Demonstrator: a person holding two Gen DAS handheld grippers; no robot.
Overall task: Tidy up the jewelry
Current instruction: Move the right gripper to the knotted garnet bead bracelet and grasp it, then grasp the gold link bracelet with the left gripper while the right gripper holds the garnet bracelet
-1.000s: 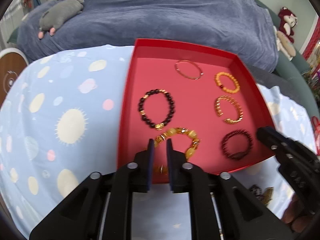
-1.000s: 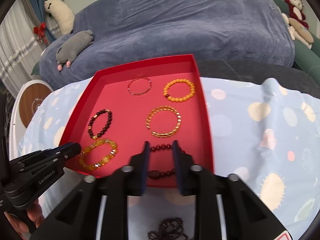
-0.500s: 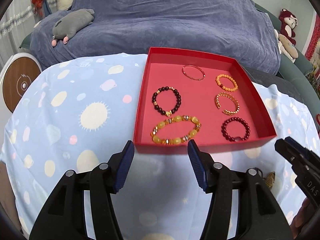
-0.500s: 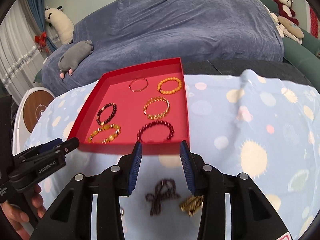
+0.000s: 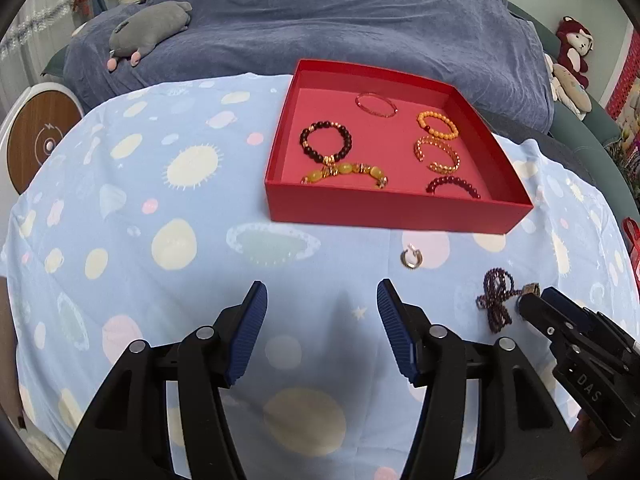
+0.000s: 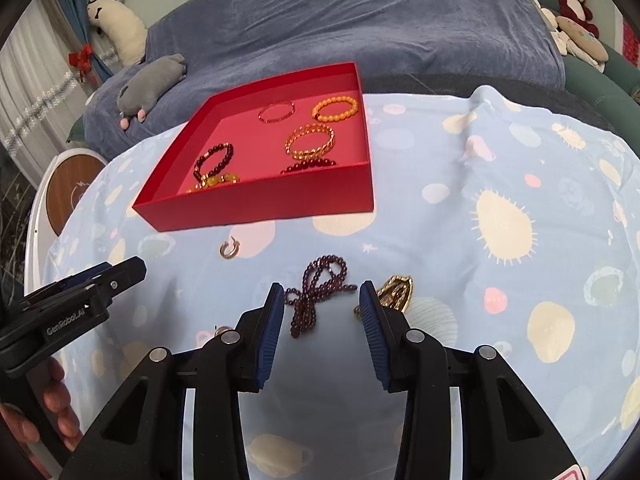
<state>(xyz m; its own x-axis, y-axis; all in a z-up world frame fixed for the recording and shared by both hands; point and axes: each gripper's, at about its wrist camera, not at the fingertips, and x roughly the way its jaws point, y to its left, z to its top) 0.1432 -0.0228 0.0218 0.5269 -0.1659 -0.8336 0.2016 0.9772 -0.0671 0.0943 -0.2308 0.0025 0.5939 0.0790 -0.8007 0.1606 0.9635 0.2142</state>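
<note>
Pale blue cloth printed with suns and planets covers the surface, and a blue-draped sofa fills the background.

Centre right in the left wrist view sits the red tray, holding six bracelets: a thin red bangle at the back, an orange bead bracelet to its right, a dark bead bracelet on the left, a gold link bracelet mid-right, a yellow stone bracelet near the front wall, and a maroon bead bracelet at front right, partly hidden by the wall.

On the cloth just below the tray lies a small gold ring. Lower centre in the right wrist view, a tangled purple bead necklace lies loose, with a gold piece just to its right.

Right gripper hangs over the necklace, jaws released and spread wide to either side of it, holding nothing; whether they touch the beads cannot be told. Left gripper is at the bottom of its own view, jaws likewise released wide over bare cloth, well apart from the tray.

A grey plush toy lies on the sofa at upper left.
</note>
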